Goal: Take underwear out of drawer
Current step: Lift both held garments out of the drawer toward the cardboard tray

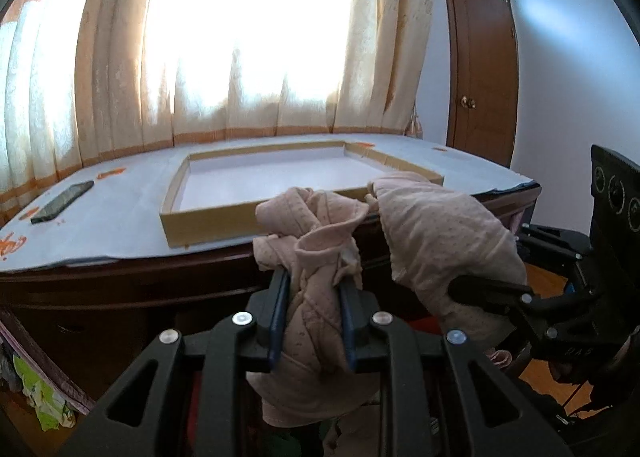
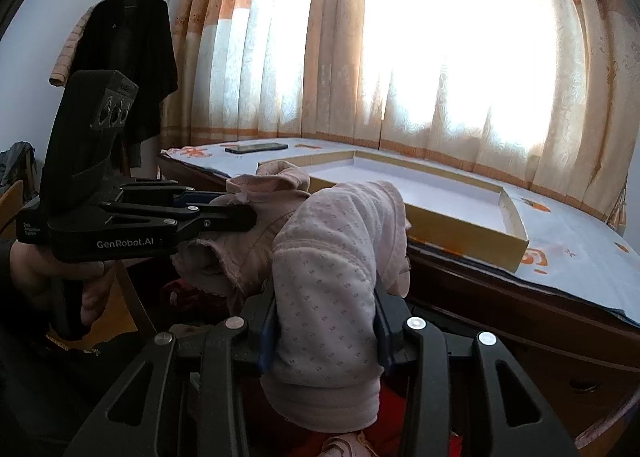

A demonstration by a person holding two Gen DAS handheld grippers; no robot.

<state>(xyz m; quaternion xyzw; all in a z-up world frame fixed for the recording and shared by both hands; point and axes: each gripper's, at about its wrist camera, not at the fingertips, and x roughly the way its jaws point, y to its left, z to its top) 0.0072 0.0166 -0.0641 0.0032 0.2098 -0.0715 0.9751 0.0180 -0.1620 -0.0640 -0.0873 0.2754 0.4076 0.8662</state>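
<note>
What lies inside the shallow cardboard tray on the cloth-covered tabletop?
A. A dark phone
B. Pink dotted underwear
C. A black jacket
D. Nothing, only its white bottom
D: the shallow cardboard tray shows only a bare white bottom; the pink dotted underwear is clamped in both grippers, below the tabletop's front edge.

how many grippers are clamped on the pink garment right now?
2. The left gripper pinches a bunched end of the pink garment; the right gripper clamps its dotted part beside it. Both hold it in front of the dresser.
</note>
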